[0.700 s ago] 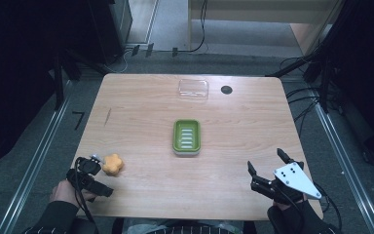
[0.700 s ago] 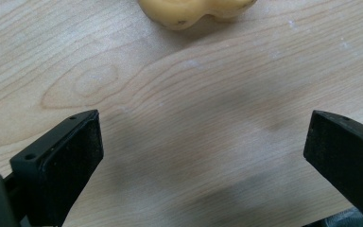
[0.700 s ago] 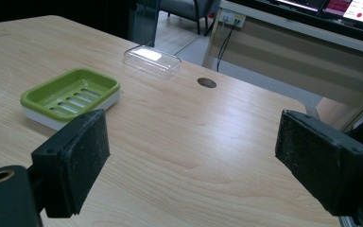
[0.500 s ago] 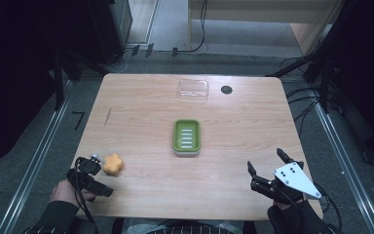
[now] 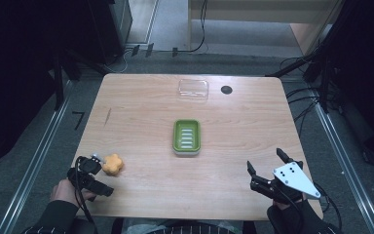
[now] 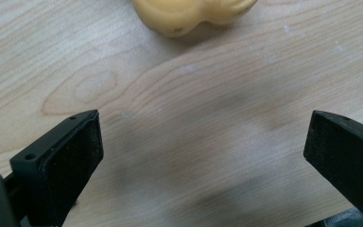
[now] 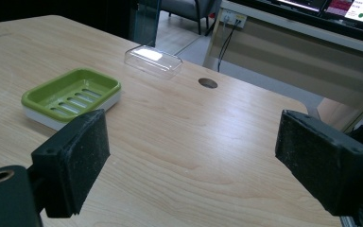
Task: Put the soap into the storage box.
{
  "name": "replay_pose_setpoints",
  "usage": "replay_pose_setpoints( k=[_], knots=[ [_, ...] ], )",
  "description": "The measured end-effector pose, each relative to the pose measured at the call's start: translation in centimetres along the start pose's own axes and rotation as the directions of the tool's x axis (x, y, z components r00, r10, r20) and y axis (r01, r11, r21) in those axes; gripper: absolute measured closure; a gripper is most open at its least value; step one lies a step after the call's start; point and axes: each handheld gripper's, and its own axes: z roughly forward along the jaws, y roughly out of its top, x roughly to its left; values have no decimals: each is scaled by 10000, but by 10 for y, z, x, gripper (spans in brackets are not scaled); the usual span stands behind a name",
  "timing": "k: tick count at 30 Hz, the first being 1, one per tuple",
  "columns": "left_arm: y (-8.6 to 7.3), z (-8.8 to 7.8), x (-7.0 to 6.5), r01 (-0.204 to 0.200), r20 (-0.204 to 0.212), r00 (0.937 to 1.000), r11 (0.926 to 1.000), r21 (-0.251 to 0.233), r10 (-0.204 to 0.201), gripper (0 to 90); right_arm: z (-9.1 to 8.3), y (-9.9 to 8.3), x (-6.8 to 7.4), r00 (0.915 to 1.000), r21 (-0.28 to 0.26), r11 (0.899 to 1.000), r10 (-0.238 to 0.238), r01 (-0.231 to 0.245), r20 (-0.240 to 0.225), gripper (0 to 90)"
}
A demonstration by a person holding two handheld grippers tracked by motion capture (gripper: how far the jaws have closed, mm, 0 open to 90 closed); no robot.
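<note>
A lumpy yellow-orange soap-like object (image 5: 112, 164) lies near the table's front left corner. My left gripper (image 5: 97, 176) is open just in front of and left of it, not touching it. In the left gripper view the yellow object (image 6: 194, 14) sits at the top edge, beyond the wide-apart jaws of the left gripper (image 6: 203, 132). A green slotted soap dish (image 5: 186, 137) rests at the table's middle. My right gripper (image 5: 265, 161) is open near the front right, with nothing between its jaws. In its own view the right gripper (image 7: 194, 137) faces the green dish (image 7: 71, 97).
A clear plastic lid (image 5: 193, 90) lies at the far edge, beside a round black cable hole (image 5: 226, 89). The wooden table (image 5: 141, 112) has bare surface around the dish. Dark equipment and cables surround the table on the floor.
</note>
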Motion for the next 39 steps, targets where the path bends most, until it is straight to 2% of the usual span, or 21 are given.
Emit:
replay_pose_setpoints(
  k=[8, 17, 28, 39],
  knots=[
    [4, -2, 2, -47, 117, 9999, 9997, -245, 50, 0, 0, 0, 0, 10000, 8, 10000, -24, 24, -13, 112],
    [18, -4, 8, -176, 73, 9998, 9991, -398, 179, 0, 0, 0, 0, 10000, 36, 10000, -18, 18, -4, 112],
    [34, -8, 7, -296, 64, 9995, 9978, -585, 300, 0, 0, 0, 0, 10000, 45, 10000, -17, 17, 3, 112],
    [47, -10, 10, -259, 119, 9996, 9979, -598, 266, 0, 0, 0, 1, 10000, 44, 10000, -33, 33, 3, 112]
  ],
)
